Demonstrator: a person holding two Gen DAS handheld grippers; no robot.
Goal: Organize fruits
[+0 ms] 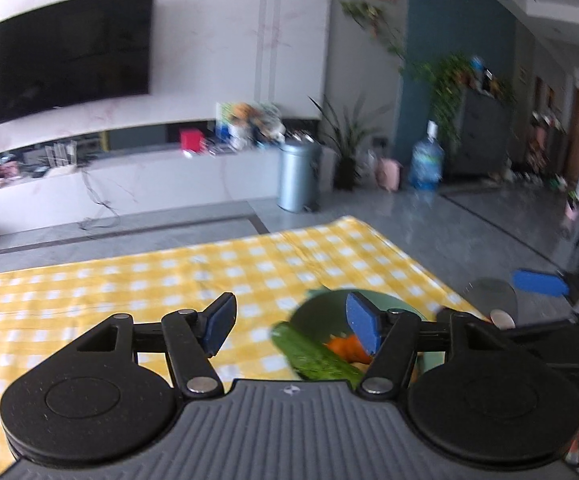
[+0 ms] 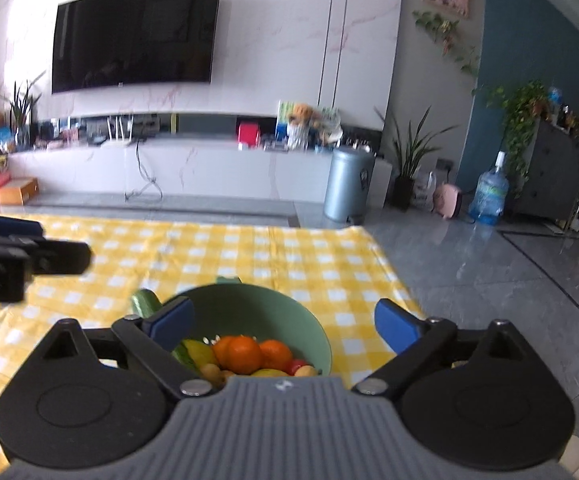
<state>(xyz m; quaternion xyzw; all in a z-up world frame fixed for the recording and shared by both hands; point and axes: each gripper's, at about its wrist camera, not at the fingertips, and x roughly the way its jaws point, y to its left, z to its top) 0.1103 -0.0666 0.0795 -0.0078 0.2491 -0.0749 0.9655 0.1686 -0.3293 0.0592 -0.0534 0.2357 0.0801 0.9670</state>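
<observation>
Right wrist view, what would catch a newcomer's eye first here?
Probably the green bowl heaped with oranges and other fruit, sitting on the yellow checked cloth just below the right gripper, whose blue-padded jaws stand wide open with nothing between them. A cucumber pokes over the bowl's left rim. Behind, a big dark television fills the marbled wall.

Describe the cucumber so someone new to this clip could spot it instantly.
Start at the yellow checked tablecloth and find the green bowl near its front edge. The bowl holds oranges and other small fruit. The cucumber is the long dark green piece poking over the bowl's left rim, the only item sticking out.
</observation>
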